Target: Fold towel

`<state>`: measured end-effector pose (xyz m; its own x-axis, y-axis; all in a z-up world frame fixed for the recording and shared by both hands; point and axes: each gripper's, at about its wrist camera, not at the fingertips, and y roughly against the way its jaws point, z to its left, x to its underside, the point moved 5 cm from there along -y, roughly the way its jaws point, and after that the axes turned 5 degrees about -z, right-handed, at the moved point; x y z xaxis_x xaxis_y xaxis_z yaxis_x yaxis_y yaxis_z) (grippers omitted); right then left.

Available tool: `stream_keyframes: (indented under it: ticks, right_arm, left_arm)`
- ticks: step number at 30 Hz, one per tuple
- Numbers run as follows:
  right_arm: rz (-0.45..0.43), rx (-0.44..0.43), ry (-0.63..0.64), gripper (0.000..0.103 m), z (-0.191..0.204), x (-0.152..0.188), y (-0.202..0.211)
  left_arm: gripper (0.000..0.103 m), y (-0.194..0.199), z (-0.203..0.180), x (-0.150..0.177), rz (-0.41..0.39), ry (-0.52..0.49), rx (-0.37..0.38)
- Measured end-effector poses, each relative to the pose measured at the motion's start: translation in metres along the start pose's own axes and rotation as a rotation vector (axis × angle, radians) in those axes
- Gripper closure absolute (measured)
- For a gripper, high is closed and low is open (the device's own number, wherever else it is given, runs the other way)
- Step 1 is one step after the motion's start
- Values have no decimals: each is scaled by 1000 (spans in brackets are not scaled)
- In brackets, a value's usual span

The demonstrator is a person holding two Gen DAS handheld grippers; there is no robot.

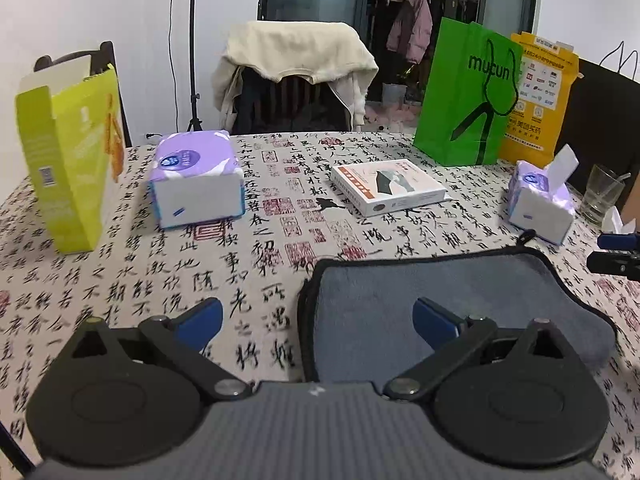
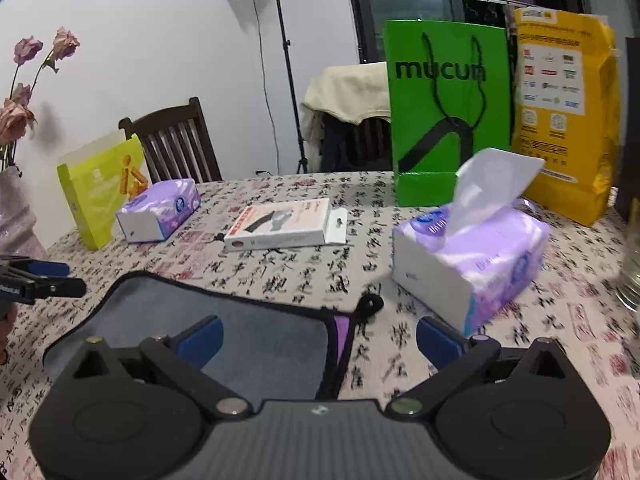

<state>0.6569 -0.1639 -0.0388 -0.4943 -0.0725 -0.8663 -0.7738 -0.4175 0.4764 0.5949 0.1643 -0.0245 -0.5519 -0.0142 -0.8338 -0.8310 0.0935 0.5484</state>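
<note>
A grey towel (image 1: pixel 400 300) with black trim lies folded on the calligraphy-print tablecloth (image 1: pixel 240 240). My left gripper (image 1: pixel 318 320) is open, hovering over the towel's left edge, its right finger above the cloth. In the right wrist view the same towel (image 2: pixel 240 328) shows a purple underside and a black hanging loop (image 2: pixel 370 304) at its right corner. My right gripper (image 2: pixel 320 340) is open above that right edge, holding nothing. The right gripper's tips also show at the left wrist view's right edge (image 1: pixel 616 256), and the left gripper shows at the left edge of the right wrist view (image 2: pixel 40 280).
On the table stand a purple tissue pack (image 1: pixel 196 178), a white flat box (image 1: pixel 388 186), an opened tissue pack (image 2: pixel 472 256), a green bag (image 1: pixel 468 96), a yellow bag (image 1: pixel 540 96), a lime carton (image 1: pixel 68 160) and a glass (image 1: pixel 602 200). Chairs stand behind.
</note>
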Motion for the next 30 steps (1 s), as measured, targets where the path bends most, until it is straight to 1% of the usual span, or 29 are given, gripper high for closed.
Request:
stream_keyframes:
  ticks: [3,7,11,16,19,22,23,26,30]
  right_arm:
    - [-8,21,-15,0,3,7,16]
    - [-10,27,-4,0,14,19,36]
    - [-9,20,7,0,25,29,57]
    - [-33,6,36,0,43,35,92]
    - [-44,-3,44,0,53,39,113]
    - [-48,-5,51,0,62,47,132]
    - [-46,-7,51,0,65,49,138]
    - [-48,-16,46,0,72,57,157]
    - [-69,-12,44,0,84,67,185]
  left_arm:
    - [0,19,-3,5,-16,26,-1]
    - [0,45,-9,16,-33,44,4]
    - [0,69,-13,26,-40,56,-5]
    - [0,102,-18,36,-64,75,1]
    - [0,123,-23,43,-87,69,-13]
    - [0,146,-29,53,-133,38,-74]
    - [0,153,-32,57,-145,22,-82]
    - [0,174,-38,67,-161,0,-83]
    - [0,204,-42,81,-189,17,-83]
